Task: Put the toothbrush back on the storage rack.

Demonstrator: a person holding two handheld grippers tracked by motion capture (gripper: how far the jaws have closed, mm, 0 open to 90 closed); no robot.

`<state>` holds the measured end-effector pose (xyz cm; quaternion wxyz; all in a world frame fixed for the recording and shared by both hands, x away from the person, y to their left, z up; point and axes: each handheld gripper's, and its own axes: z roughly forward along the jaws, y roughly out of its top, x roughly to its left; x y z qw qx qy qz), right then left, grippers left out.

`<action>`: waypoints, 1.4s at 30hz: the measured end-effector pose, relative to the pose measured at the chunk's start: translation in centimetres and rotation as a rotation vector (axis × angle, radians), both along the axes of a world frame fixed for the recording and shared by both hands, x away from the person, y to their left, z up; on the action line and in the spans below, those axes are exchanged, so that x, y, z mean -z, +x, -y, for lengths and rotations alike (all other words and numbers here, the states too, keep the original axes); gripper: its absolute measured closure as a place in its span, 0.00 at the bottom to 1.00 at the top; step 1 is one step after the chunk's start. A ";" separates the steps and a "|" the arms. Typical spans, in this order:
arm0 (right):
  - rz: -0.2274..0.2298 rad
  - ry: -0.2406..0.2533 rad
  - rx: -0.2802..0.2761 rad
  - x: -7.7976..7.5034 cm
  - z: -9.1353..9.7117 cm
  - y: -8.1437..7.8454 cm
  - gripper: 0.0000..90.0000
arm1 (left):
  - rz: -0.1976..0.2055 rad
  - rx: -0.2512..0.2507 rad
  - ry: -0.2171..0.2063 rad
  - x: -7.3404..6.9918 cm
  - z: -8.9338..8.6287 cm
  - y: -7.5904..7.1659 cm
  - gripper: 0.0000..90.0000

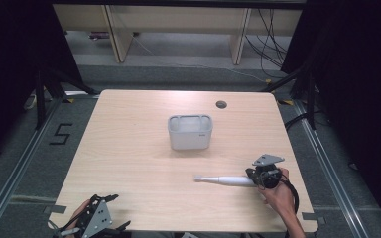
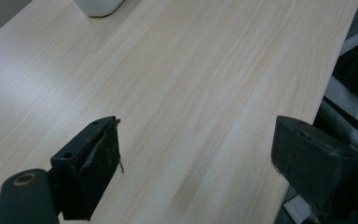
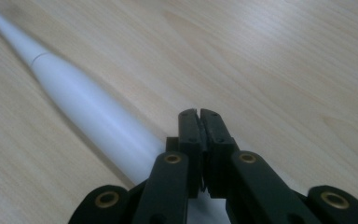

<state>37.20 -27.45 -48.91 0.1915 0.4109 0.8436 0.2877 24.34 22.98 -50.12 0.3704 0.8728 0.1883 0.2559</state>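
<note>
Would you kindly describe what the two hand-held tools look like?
Both are black. The left tool and right tool each carry a grey three-cornered plate on top. The right tool's links show brass-coloured rivets, and a black cable loops from it. The left tool's fingers are blocky, worn pads.

Black claw (image 3: 199,122) with brass-ringed screws, grey three-cornered plate (image 1: 268,159), black cable (image 1: 293,192).

a white tub (image 1: 190,133) sits mid-table, well back. the pale wooden table (image 1: 129,163) has a round cable hole (image 1: 221,104) near its far edge.

High view overlooks table (image 1: 129,163); gripper views skim it closely.
</note>
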 end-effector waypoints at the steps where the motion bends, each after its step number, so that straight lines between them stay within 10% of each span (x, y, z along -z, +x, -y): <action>1: 0.000 0.000 0.000 0.0 0.0 0.0 0.98 | 0.000 0.000 0.000 0.0 0.0 0.0 0.17; 26: -0.018 -0.068 -0.013 -0.2 -1.0 -2.2 0.94 | -0.005 -0.002 0.005 -0.1 0.0 0.0 0.17; 42: -0.022 -0.114 -0.056 -3.7 -2.0 -1.2 0.63 | -0.002 0.011 0.030 0.0 0.0 0.1 0.17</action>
